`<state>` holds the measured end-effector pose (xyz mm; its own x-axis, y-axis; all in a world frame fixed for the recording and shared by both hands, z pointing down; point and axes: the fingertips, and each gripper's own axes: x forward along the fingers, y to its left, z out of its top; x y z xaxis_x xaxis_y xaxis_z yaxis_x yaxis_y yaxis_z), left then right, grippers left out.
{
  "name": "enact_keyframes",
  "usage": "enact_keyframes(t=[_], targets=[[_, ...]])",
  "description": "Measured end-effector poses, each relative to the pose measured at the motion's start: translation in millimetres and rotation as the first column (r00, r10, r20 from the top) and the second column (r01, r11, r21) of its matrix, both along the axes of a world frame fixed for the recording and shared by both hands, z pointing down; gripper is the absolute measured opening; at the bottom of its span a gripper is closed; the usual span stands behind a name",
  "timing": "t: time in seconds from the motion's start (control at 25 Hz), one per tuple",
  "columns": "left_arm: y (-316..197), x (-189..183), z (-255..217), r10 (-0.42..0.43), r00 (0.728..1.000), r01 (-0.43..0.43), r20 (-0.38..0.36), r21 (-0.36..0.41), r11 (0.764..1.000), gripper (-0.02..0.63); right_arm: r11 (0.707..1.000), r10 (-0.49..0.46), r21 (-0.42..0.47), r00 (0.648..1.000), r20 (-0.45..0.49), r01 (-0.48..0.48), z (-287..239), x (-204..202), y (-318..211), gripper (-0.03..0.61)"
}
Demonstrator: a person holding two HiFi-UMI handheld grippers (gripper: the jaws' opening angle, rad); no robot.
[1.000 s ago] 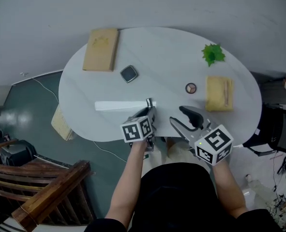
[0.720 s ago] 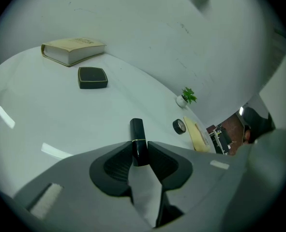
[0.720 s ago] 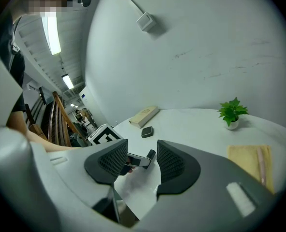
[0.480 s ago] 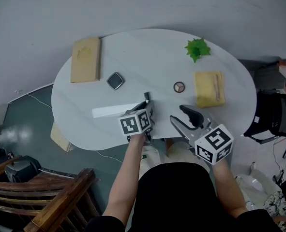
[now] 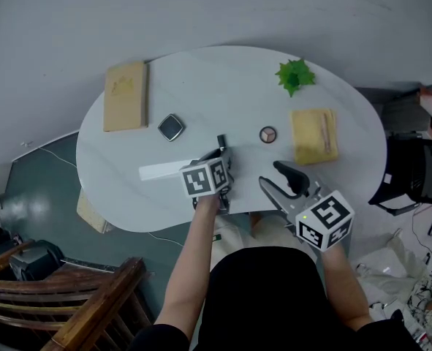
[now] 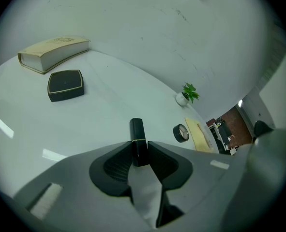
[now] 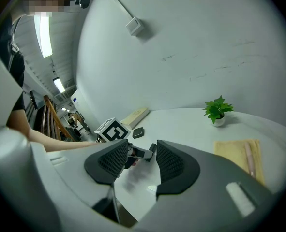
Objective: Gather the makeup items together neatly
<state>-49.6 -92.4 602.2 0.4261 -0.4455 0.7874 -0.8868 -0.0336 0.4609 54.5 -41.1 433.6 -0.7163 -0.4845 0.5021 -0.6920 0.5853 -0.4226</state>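
My left gripper (image 5: 221, 154) is over the table's near middle, shut on a black lipstick tube (image 5: 221, 143). In the left gripper view the tube (image 6: 137, 132) sticks out forward from between the pads (image 6: 162, 159). A black square compact (image 5: 171, 128) lies to its left, and a small round compact (image 5: 267, 134) to its right. My right gripper (image 5: 278, 178) hovers at the near edge, open, with nothing between its fingers. In the right gripper view the right gripper (image 7: 142, 161) faces the left gripper's marker cube (image 7: 114, 129) and the tube.
On the white oval table (image 5: 237, 79), a tan book (image 5: 125, 96) lies at the far left. A yellow cloth (image 5: 314, 136) with a slim pink stick on it lies at the right. A small green plant (image 5: 295, 75) stands behind it. A wooden chair (image 5: 69, 298) is lower left.
My left gripper has carried the lipstick tube rightward, nearer the round compact. The right gripper has drifted slightly along the near edge, still open. The head camera has shifted.
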Motion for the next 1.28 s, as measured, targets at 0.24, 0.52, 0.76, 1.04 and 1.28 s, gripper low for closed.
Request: enact_keyframes(t=[0.24, 0.52, 0.76, 1.04, 1.28], targets=[[-1.9, -0.5, -1.0, 0.013, 1.0, -0.013, -0.001, 0.008, 1.0, 0.1, 1.0, -0.001, -0.001, 1.0, 0.005, 0.001, 0.2, -2.8, -2.1, 0.188], [-3.6, 0.0, -2.0, 0.015, 1.0, -0.015, -0.008, 0.022, 1.0, 0.107, 1.0, 0.0, 0.005, 1.0, 0.014, 0.0, -0.7, -4.1, -3.1, 0.187], [-2.9, 3.6, -2.9, 0.046, 0.999, -0.046, -0.002, 0.029, 0.999, 0.143, 1.0, 0.002, 0.003, 1.0, 0.011, -0.002, 0.2, -3.4, -0.8, 0.188], [-0.8, 0.1, -7.9, 0.04, 0.999, -0.04, 0.007, 0.037, 0.998, 0.152, 1.0, 0.005, 0.009, 1.0, -0.003, -0.005, -1.3, -1.3, -0.3, 0.188], [0.8, -5.8, -24.1, 0.041, 0.999, -0.041, 0.002, 0.072, 0.997, 0.152, 0.999, 0.005, 0.037, 0.999, -0.041, -0.004, 3.4, 4.1, -7.8, 0.189]])
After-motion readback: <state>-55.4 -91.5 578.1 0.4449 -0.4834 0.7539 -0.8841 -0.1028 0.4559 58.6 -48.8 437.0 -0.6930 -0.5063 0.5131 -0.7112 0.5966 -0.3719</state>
